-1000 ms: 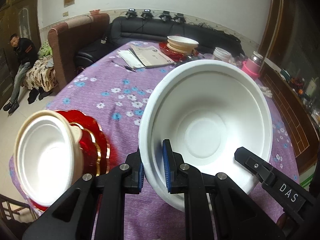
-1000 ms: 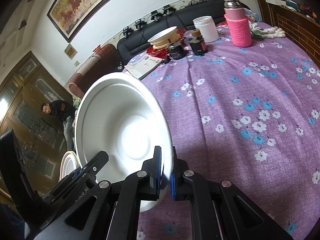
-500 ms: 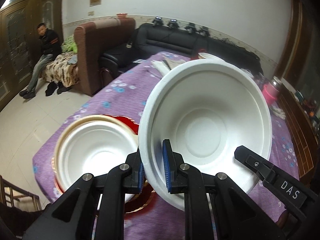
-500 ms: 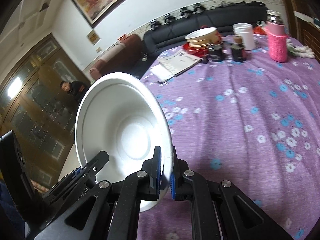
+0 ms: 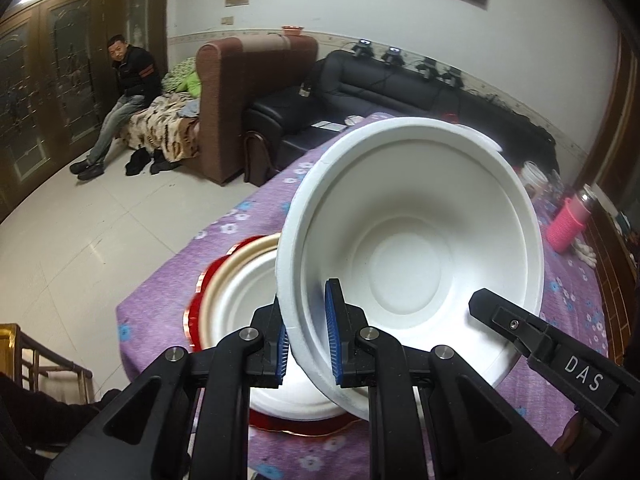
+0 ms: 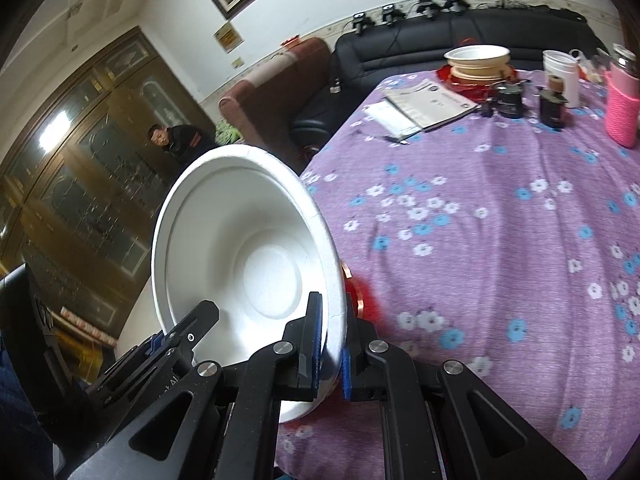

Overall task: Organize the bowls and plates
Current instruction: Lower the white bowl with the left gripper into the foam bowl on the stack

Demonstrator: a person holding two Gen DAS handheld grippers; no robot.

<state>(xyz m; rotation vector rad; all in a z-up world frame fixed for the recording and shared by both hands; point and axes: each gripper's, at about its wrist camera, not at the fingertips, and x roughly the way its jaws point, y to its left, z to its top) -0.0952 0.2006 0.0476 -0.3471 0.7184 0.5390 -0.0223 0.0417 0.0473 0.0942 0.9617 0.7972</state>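
A large white foam bowl (image 5: 404,248) is held in the air between both grippers. My left gripper (image 5: 307,336) is shut on its left rim. My right gripper (image 6: 331,344) is shut on its right rim, and the bowl (image 6: 240,256) fills the left of the right wrist view. Below the bowl, at the table's near left corner, a white bowl (image 5: 248,296) sits in a tan bowl on a red plate (image 5: 192,320). The held bowl hangs over the right part of that stack and hides it. The red plate's edge (image 6: 356,292) shows beside the right gripper.
The table has a purple flowered cloth (image 6: 500,220). At its far end stand another bowl stack on a red plate (image 6: 478,62), papers (image 6: 424,106), a white cup (image 6: 562,72), dark jars (image 6: 508,98) and a pink bottle (image 6: 622,108). A person (image 5: 124,92) sits by the sofas beyond.
Both grippers have carried the white foam bowl toward the near left corner. It now hangs over the stack on the red plate. Both grips are unchanged.
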